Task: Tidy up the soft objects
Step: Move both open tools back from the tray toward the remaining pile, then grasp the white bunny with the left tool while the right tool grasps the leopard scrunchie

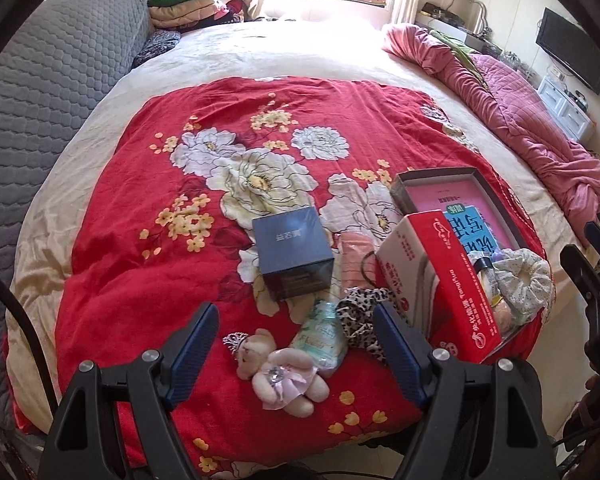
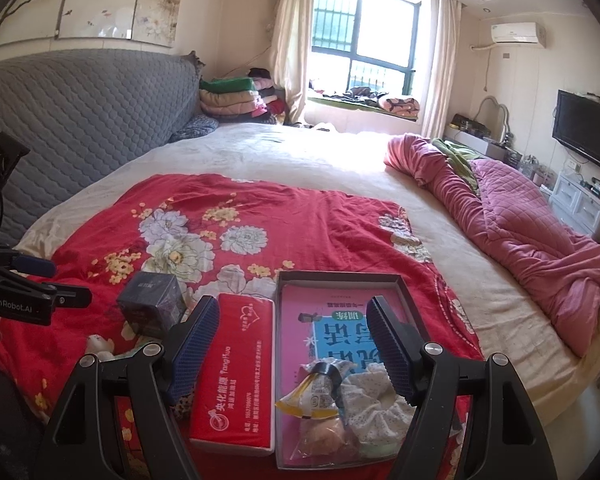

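Observation:
A small teddy bear in a pink dress (image 1: 278,372) lies on the red flowered blanket (image 1: 140,240), just below my left gripper (image 1: 297,308), which is open and holds nothing. Beside the bear are a green tissue pack (image 1: 320,336) and a leopard-print scrunchie (image 1: 360,316). A shallow grey tray (image 2: 340,276) holds a pink book, a white scrunchie (image 2: 372,412) and wrapped snacks (image 2: 316,392). My right gripper (image 2: 293,304) hovers open over this tray with nothing between its fingers. A red tissue box (image 2: 236,368) leans on the tray's left side.
A dark blue box (image 1: 292,252) and a pink packet (image 1: 354,256) sit on the blanket behind the small items. A rumpled pink quilt (image 2: 520,224) lies along the bed's right side. A grey quilted headboard (image 2: 80,112) and folded blankets (image 2: 232,100) stand at the left.

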`<state>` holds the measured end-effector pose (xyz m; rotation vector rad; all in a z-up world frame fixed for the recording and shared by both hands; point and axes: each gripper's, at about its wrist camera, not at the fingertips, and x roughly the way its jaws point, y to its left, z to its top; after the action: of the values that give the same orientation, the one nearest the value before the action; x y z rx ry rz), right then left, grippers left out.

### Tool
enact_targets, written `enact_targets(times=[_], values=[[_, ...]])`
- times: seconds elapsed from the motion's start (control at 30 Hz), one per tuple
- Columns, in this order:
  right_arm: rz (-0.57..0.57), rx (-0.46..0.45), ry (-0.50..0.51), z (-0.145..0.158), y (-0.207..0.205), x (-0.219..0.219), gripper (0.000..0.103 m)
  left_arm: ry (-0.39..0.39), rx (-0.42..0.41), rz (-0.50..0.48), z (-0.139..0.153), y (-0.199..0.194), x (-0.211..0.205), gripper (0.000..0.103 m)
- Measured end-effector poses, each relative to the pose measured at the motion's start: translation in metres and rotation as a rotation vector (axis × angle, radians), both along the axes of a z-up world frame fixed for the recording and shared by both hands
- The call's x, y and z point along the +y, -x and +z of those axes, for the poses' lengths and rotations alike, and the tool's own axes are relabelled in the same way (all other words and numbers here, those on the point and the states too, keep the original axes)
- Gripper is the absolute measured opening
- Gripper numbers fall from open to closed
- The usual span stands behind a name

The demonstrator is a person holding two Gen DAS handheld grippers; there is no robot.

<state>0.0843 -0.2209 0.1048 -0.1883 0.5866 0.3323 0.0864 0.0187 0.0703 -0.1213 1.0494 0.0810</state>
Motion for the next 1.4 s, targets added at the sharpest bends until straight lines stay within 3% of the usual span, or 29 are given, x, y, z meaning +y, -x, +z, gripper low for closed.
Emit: enact_targets(times=[0.47,0.9,1.07,1.4], values=[[0.173,0.066,0.092,-0.022,-0.001,0.070,0.077,0.052,0.071,0.061,-0.041,0.011,0.041,0.079],[0.324,0.174,0.269,-0.057,-0.009,0.121,0.077,0.125,0.165,0.048,-0.092,0.011,0.051,0.079],[0.393,0.185,0.387,-0.079,0.005,0.140,0.077,0.148,0.192,0.061,-0.108,0.010,0.056,0.079],[0.421,0.191,0.508,-0.113,0.016,0.148,0.077,0.231,0.212,0.102,-0.126,0.006,0.069,0.079]])
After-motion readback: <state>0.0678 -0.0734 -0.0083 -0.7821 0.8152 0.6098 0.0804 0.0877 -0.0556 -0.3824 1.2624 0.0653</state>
